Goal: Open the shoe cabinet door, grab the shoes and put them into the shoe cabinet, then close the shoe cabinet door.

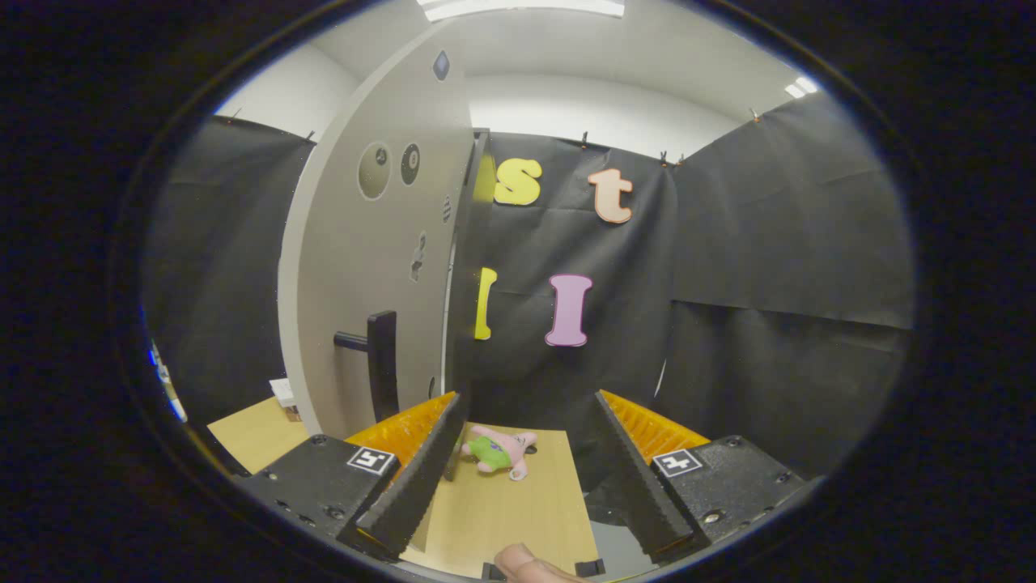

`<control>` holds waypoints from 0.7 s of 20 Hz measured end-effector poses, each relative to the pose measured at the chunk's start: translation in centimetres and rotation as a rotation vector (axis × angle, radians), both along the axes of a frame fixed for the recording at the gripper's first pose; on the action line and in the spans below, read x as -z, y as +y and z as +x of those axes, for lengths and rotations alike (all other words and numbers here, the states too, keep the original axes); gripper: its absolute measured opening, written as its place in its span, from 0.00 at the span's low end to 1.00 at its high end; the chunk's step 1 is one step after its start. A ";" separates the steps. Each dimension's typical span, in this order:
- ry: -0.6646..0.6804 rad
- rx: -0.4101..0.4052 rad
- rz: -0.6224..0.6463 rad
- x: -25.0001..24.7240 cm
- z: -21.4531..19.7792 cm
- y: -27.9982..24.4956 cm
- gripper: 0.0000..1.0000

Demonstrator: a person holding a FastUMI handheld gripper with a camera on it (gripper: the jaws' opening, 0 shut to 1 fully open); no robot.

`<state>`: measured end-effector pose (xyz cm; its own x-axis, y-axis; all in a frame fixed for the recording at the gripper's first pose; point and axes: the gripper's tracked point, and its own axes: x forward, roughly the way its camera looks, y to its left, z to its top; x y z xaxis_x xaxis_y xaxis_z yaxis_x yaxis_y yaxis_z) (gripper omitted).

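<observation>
My claw (526, 453) gapes wide, holding nothing. The shoe cabinet door (372, 267) stands ajar; I'd hook its dark handle (380, 364) and swing wider before reaching further.

**What the gripper view leaves unclear**

The tall pale grey cabinet door (380, 243) stands open and edge-on, hiding the cabinet's inside; its foot is covered by the left finger. The small marks and round fittings on its face are too small to identify. A small white object (283, 392) at the far left edge of the light wooden table (502, 510) is half hidden behind the door. A fingertip (526, 563) is cut off at the near edge.
</observation>
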<state>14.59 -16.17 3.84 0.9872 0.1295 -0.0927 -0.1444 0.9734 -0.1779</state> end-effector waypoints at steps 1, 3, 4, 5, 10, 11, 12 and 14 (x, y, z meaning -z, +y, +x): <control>0.001 -0.011 0.003 0.2 0.1 1.0 1.00; 0.001 0.014 0.006 0.5 0.0 2.3 1.00; -0.014 0.034 -0.010 0.0 -0.2 2.3 0.97; -0.026 0.052 -0.030 0.0 -0.4 2.6 0.93; -0.009 0.009 -0.014 0.6 -1.9 7.4 0.93; 0.004 -0.007 0.004 0.9 -2.0 8.4 0.93; 0.019 -0.014 0.016 1.2 -2.3 9.4 0.93; 0.045 -0.009 0.032 1.4 -2.4 11.3 0.93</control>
